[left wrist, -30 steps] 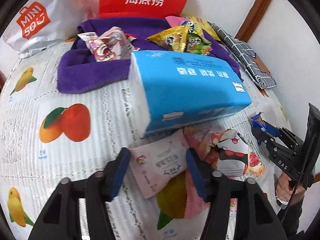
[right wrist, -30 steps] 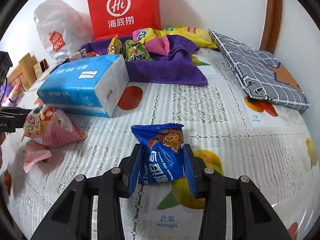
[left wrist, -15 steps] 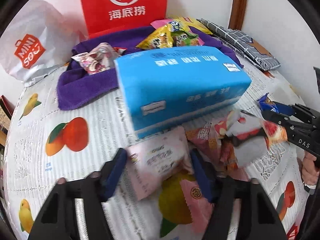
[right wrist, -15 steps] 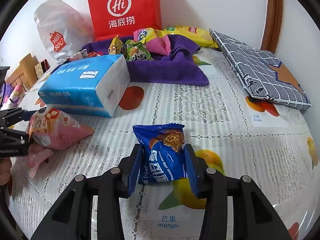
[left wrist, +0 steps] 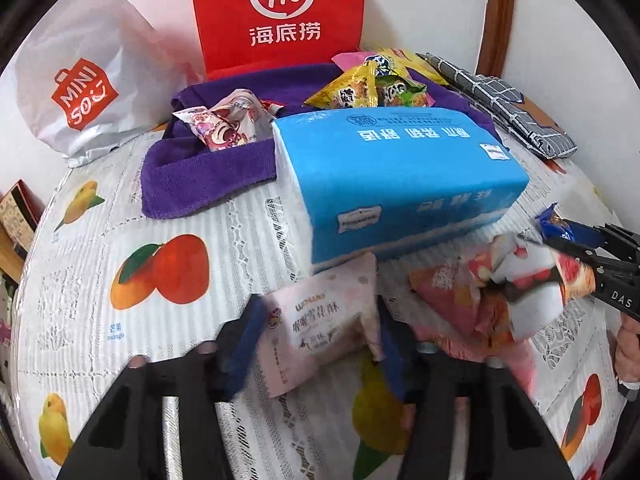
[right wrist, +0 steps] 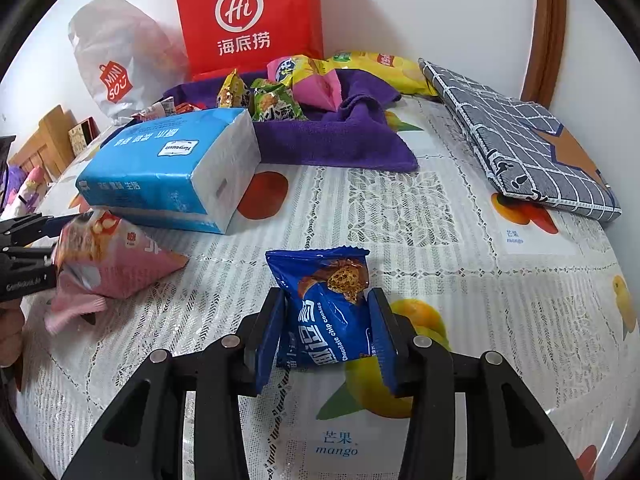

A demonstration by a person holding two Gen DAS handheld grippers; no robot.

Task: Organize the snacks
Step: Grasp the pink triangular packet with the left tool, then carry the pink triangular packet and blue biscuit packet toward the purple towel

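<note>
Moved since earlier: left gripper [left wrist: 318,344] has swung a little toward the red bag; its jaws have just been closing around the pale pink snack packet [left wrist: 320,328], which has stayed between them
Left grip: blue pads look to be touching the packet's two edges; motion blur leaves the contact uncertain
Right grip: right gripper [right wrist: 326,336] clamped on the blue cookie packet [right wrist: 328,304], held upright just above the tablecloth [right wrist: 400,208], likely ready to carry off
Container: purple cloth [right wrist: 340,136] bunched like a tray against the red bag [right wrist: 248,16]
Contents: yellow and green packets [right wrist: 272,100] and a pink one; strawberry-print packet [left wrist: 224,124] at its near corner
Loose: pink triangular packet [right wrist: 120,256] beside the blue tissue pack [right wrist: 172,168], not yet gathered
</note>
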